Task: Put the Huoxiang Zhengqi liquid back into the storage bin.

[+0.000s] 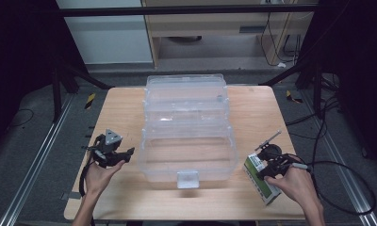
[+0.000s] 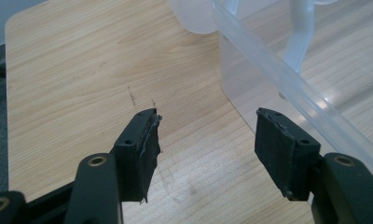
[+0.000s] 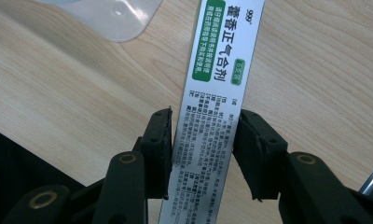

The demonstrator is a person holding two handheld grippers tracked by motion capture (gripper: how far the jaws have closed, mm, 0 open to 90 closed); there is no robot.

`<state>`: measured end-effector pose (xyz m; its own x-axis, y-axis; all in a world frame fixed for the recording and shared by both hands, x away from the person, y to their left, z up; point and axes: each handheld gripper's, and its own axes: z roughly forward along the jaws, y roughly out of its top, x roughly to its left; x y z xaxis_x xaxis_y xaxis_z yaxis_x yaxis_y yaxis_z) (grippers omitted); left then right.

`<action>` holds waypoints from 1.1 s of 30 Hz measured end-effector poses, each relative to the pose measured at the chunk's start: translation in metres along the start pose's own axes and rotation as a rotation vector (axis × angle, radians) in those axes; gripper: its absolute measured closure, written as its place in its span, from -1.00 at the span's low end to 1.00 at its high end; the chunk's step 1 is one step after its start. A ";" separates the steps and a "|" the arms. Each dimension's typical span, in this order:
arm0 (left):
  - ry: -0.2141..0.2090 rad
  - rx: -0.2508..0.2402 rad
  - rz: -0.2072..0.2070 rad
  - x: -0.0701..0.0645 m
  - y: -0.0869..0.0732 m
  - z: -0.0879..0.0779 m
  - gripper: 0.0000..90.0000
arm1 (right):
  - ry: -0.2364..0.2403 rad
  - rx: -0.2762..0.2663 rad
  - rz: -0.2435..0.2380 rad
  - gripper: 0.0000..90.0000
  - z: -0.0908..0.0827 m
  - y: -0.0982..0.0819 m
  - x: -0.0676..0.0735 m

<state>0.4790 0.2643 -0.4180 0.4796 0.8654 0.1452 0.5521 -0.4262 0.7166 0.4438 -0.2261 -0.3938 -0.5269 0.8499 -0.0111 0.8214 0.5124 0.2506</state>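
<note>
The medicine box (image 3: 217, 88) lies on its narrow side near the right front corner of the table (image 1: 125, 108), and my right gripper (image 3: 204, 140) straddles it, one jaw on each broad face. The pads sit right against the card, the left one perhaps a sliver off; I judge the grip to be just forming, not yet firm. The box rests on the wood, so nothing is lifted, and if it is meant for the clear bin (image 1: 189, 129), that carry is all ahead of me.

The bin stands open in the middle of the table, its lid folded back toward the far edge, its inside bare as far as I can see. Its near wall and front latch stand between the box and the hollow, so I must go up and over.

My left gripper (image 2: 205, 140) hovers over the left front part of the table, jaws wide apart and empty, just beside the bin's wall.
</note>
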 end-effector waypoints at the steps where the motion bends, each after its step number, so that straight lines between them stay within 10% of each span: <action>1: 0.000 0.001 0.000 0.000 0.000 0.000 -0.13 | 0.000 0.000 0.000 0.28 0.000 0.000 0.000; 33: 0.000 -0.004 0.011 -0.001 0.001 -0.001 -0.13 | 0.001 0.028 0.024 0.42 -0.001 0.004 -0.004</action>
<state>0.4782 0.2632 -0.4169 0.4858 0.8606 0.1530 0.5438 -0.4346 0.7179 0.4486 -0.2278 -0.3919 -0.5070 0.8619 -0.0039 0.8396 0.4949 0.2238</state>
